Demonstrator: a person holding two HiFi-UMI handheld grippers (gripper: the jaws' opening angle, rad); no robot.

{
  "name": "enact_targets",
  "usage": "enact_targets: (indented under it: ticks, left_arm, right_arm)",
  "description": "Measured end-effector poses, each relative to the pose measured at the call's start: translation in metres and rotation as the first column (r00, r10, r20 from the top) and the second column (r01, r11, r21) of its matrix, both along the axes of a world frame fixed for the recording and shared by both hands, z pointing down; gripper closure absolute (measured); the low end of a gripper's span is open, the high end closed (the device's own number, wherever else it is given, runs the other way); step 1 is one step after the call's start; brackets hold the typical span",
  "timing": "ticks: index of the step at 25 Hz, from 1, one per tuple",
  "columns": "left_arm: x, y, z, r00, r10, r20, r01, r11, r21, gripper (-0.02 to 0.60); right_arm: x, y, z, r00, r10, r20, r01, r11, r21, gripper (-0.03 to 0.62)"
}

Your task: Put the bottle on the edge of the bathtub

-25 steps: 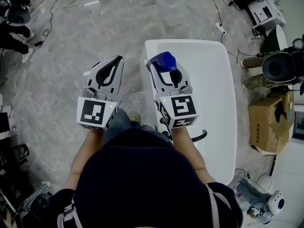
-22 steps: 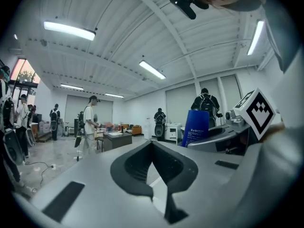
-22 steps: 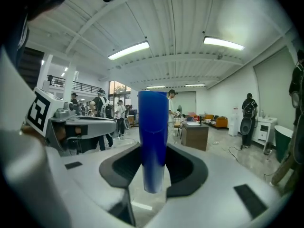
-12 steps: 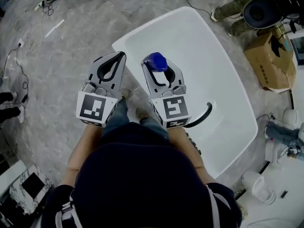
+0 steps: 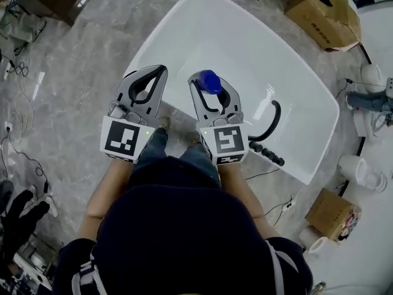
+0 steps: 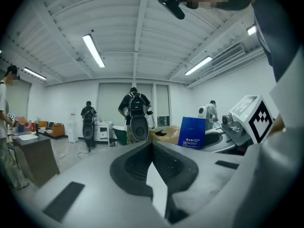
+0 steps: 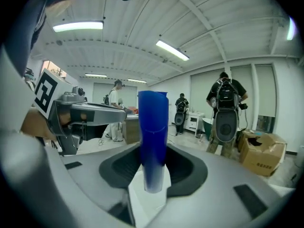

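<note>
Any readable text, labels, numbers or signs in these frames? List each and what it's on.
No text can be read in any view.
Blue package: white print near its bottom, too small to read.
Cardboard box: dark print on its side, blurred.
Large carton: print too small to read.
Marker cubes: square code patterns only, no words.

Bottle [image 5: 210, 78] is mostly covered by right gripper [image 5: 212, 86] in head view; only the blue top is seen. Its lower end is blurred in right gripper view. Tub [image 5: 245, 42] near rim is partly hidden by right gripper and left gripper [image 5: 158, 72]. Box [image 5: 322, 5] is cut off at the top edge. Print on bag [image 6: 192, 133] cannot be read.
</note>
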State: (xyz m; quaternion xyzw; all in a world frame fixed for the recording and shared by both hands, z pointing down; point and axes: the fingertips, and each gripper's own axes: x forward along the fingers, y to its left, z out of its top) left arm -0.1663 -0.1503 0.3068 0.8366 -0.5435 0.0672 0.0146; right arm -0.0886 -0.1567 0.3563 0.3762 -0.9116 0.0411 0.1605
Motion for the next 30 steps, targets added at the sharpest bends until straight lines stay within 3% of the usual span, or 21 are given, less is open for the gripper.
enact_targets:
  ticks: [7,15,20,30]
  left_arm:
    - [0.002,-0.020,0.023,0.985,0.171,-0.031,-0.172,0.985,-0.034,0.560]
    - [0.026,-0.023,0.068,0.961,0.273,-0.045,-0.276,0.954,-0.115,0.560]
    - [0.047,-0.031,0.091,0.953,0.296,-0.071,-0.303,0.945,-0.126,0.560]
    - [0.054,-0.040,0.163,0.956,0.286,-0.066,-0.293,0.936,-0.196,0.560]
  right_arm:
    - [0.014,0.000,0.013,0.979,0.200,-0.036,-0.201,0.980,-0.003,0.425]
    - [0.036,0.014,0.048,0.946,0.321,-0.052,-0.324,0.944,-0.061,0.425]
    - [0.049,0.011,0.086,0.941,0.333,-0.057,-0.337,0.937,-0.091,0.425]
    - [0.051,-0.002,0.170,0.963,0.256,-0.081,-0.262,0.961,-0.083,0.425]
